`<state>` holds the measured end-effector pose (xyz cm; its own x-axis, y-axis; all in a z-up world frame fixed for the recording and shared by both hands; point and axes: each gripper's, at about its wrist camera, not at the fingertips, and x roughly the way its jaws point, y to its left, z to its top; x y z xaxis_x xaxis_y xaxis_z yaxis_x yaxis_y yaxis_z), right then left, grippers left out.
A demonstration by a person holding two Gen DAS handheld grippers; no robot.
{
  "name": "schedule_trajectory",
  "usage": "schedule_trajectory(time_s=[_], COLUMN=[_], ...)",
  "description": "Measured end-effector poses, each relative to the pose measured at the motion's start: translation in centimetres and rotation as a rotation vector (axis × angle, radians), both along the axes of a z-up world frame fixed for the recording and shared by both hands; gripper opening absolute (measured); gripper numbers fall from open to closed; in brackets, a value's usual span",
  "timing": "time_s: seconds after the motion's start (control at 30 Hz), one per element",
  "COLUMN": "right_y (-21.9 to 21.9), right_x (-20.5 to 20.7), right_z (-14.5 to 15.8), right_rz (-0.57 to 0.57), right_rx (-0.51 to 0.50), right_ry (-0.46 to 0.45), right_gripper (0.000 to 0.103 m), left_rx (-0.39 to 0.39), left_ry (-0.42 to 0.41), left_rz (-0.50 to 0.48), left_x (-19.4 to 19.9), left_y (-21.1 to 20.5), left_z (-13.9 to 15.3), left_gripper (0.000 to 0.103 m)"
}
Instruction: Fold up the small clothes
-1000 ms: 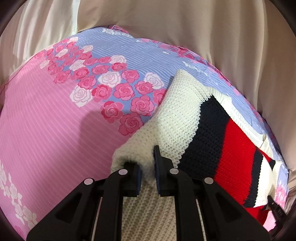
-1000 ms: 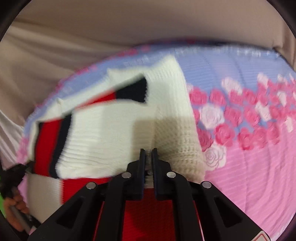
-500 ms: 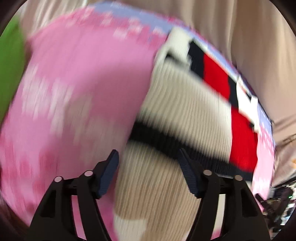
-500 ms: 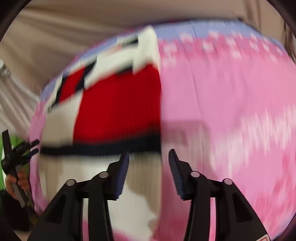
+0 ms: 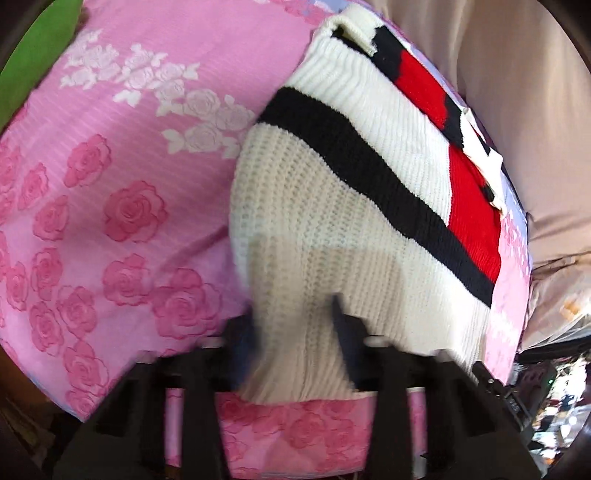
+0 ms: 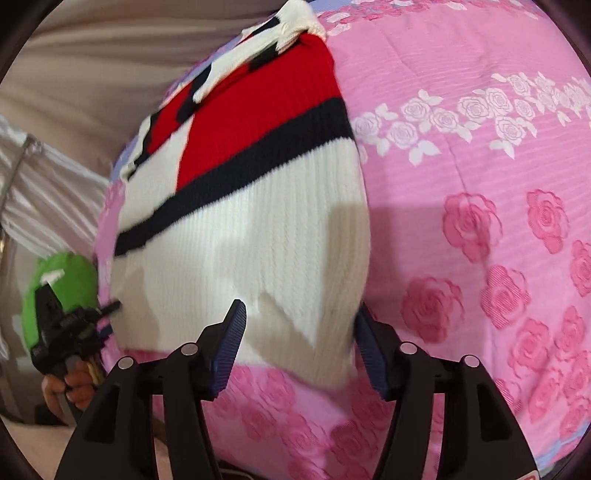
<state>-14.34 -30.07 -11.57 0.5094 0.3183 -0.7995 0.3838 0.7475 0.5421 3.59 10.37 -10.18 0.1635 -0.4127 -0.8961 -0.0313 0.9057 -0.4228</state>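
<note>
- Sweater [image 5: 332,206], a small knit in cream, navy and red, lay on the pink rose-print bedspread [image 5: 122,206], toward the side that bordered the beige drape [image 5: 517,110].
- Both sleeves appeared already turned in: the body showed as 1 long, narrow panel with straight side edges, and loose striped pieces sat bunched at the far end near the collar [image 6: 295,18].
- Its near hem [image 6: 295,354] lay flat on the bedspread, so no crosswise fold seemed to have been made yet.
- Left gripper [image 5: 291,325] was blurred; its jaws stood apart on either side of the cream knit near the hem. Whether they pinched the cloth or only straddled it could not be told.
- Right gripper [image 6: 299,339] had its jaws spread wide, the ribbed blue pads [image 6: 231,347] clear of the cloth. It held nothing, and the hem's right corner sat between them.
- In the right wrist view the other handheld gripper showed at the sweater's left edge, against something green [image 6: 70,273].
- By my reading, the task was roughly half done: what remained was to take the hem at both corners, carry it up toward the collar 1 or 2 times, and press the bundle flat.
</note>
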Motion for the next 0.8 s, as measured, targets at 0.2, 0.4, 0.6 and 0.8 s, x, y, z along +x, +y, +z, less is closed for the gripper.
schedule_trajectory(time_s=[0.2, 0.4, 0.6, 0.8], right_y=[-0.9, -1.9, -1.4, 1.7], right_x=[-0.6, -3.8, -9.1, -14.4], right_z=[2.2, 6.1, 4.5, 3.0], right_rz=[-0.051, -0.013, 0.105, 0.284], right_rx=[0.004, -0.117, -0.154, -0.097], right_ry=[-0.064, -0.085, 0.09, 0.282], right_gripper=[0.007, 0.006, 0.006, 0.006], left_rx=[0.004, 0.046, 0.073, 0.067], left_ry=[-0.053, -0.046, 0.078, 0.131], left_rz=[0.005, -0.119, -0.261, -0.307], left_x=[-0.4, -3.7, -10.3, -14.4], left_y=[0.1, 0.6, 0.7, 2.7], left_z=[3.9, 6.1, 4.2, 5.5], left_gripper=[0.011, 0.011, 0.011, 0.01])
